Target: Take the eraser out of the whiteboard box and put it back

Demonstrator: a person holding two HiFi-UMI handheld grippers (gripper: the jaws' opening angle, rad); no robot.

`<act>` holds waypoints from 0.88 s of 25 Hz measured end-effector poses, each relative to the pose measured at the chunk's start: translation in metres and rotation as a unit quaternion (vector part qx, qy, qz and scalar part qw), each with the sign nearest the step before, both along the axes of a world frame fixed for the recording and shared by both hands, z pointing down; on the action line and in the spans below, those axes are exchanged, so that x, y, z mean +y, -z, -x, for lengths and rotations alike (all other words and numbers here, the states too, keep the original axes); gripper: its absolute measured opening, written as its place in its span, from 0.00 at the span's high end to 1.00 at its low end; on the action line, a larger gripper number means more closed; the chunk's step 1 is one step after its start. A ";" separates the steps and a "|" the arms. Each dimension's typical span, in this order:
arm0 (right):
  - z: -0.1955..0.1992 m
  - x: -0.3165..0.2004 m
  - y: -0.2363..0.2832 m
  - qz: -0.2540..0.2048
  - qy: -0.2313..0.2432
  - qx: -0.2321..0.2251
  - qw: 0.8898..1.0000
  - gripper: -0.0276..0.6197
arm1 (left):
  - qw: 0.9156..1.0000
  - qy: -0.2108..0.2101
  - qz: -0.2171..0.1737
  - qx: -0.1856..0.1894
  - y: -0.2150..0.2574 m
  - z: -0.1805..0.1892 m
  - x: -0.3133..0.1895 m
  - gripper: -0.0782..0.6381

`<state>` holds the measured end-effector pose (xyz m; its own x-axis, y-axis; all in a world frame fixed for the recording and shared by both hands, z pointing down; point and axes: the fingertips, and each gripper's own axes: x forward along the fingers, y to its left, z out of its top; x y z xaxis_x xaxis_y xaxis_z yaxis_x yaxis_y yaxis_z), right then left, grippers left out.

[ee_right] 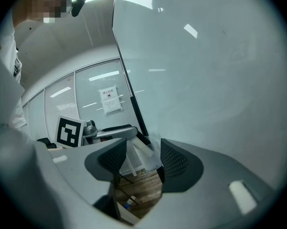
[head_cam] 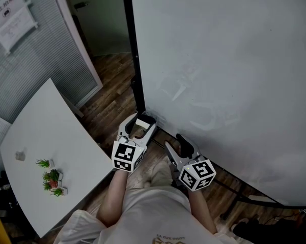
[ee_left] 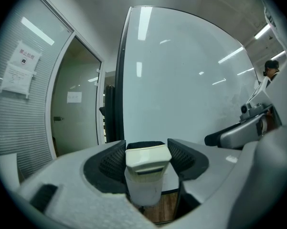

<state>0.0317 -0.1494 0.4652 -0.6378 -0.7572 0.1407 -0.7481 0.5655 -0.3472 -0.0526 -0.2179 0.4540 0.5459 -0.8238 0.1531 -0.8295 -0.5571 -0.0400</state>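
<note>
My left gripper (head_cam: 142, 122) is shut on the eraser (ee_left: 145, 168), a cream-white block with a black felt strip on its far edge, and its ribbed pads (ee_left: 115, 160) press on both of its sides. It holds the eraser (head_cam: 143, 124) level near the lower left corner of the whiteboard (head_cam: 219, 75). To the right, my right gripper (head_cam: 177, 142) is open with nothing between its fingers. In the right gripper view (ee_right: 143, 159) a white box-like piece (ee_right: 147, 155) shows past the jaws at the board's lower edge, but I cannot tell what is in it.
A white table (head_cam: 46, 136) with small potted plants (head_cam: 52, 177) stands at the left. The board's black post (head_cam: 134, 60) rises beside a glass partition with blinds (head_cam: 35, 60). Wooden floor (head_cam: 112, 90) lies below, and the board's stand feet run along it at the right.
</note>
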 end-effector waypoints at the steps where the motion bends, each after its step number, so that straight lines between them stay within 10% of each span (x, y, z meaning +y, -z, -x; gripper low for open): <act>1: 0.000 0.000 0.000 -0.001 0.000 0.000 1.000 0.61 | 1.000 0.000 -0.002 0.000 0.001 0.000 0.001 0.51; 22: -0.001 0.011 0.008 -0.013 0.001 0.002 1.000 0.61 | 1.000 0.006 -0.021 0.015 0.022 0.007 0.016 0.51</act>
